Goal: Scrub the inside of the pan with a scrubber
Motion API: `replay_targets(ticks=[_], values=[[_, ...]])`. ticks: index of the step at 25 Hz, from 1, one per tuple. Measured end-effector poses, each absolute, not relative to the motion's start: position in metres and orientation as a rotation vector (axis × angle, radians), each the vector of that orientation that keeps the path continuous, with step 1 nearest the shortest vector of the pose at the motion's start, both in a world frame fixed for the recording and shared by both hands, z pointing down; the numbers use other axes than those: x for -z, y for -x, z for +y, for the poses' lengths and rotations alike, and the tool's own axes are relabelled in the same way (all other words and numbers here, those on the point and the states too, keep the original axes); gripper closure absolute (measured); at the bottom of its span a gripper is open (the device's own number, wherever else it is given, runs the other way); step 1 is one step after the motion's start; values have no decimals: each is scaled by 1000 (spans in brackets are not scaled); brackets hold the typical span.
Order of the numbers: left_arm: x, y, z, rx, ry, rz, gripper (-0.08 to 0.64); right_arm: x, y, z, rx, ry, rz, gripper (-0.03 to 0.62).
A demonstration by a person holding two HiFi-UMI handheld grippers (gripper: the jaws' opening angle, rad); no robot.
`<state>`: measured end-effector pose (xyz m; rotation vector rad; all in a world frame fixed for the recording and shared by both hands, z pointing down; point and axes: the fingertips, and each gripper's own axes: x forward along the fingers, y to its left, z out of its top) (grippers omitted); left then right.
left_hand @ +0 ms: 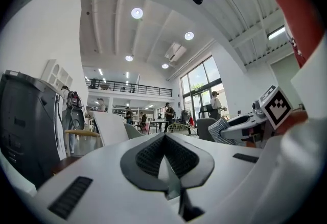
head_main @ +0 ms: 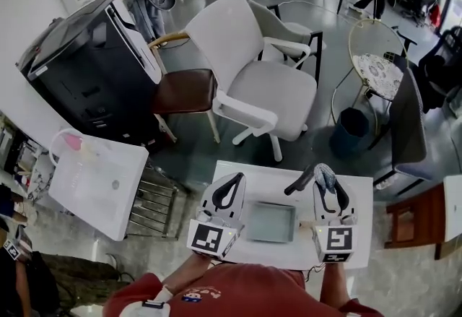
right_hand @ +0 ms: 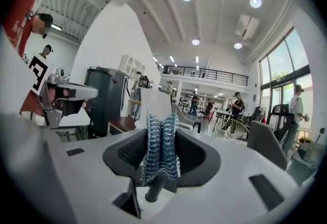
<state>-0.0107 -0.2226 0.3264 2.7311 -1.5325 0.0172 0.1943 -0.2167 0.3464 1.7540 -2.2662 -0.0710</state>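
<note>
The shallow rectangular grey pan (head_main: 271, 223) lies flat on the white table (head_main: 263, 177), between the two hand-held grippers. It is just to the right of the left hand-held gripper (head_main: 237, 178) and just to the left of the right hand-held gripper (head_main: 325, 171), nearer the marker cubes than the jaw tips. Neither gripper touches it, and neither gripper view shows it: both look out level into the room.

The pan has a dull, flat grey-green floor inside a low, paler rim with rounded corners. The table top is smooth and plain.

The knitted blue-silver metal-mesh scrubber (right_hand: 161, 146) is folded into two upright ribbed lobes, and a short dark round handle (right_hand: 153, 191) sticks out below it. In the head view the scrubber (head_main: 325, 178) sits at the right gripper's tips, above and to the right of the pan, and its dark handle (head_main: 298, 180) slants away to the left.

The right hand-held gripper (right_hand: 162, 128) has its jaws pressed against both sides of the mesh and kept a little apart by it. The left hand-held gripper (left_hand: 163, 142) has its dark ribbed pads meeting at the tips, with nothing between them.
</note>
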Motion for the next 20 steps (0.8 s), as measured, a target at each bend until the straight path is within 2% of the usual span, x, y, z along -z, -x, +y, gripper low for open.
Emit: replay_targets(ticks=[5, 8, 20], values=[[-293, 15, -231, 112, -2788, -1617, 552, -303, -201, -221, 285, -1916, -2302, 416], [-289, 18, -230, 79, -2803, -1652, 552, -289, -201, -219, 375, -1995, -2301, 416], [-302, 14, -233, 88, -2796, -1675, 552, -301, -214, -222, 397, -2080, -2299, 416]])
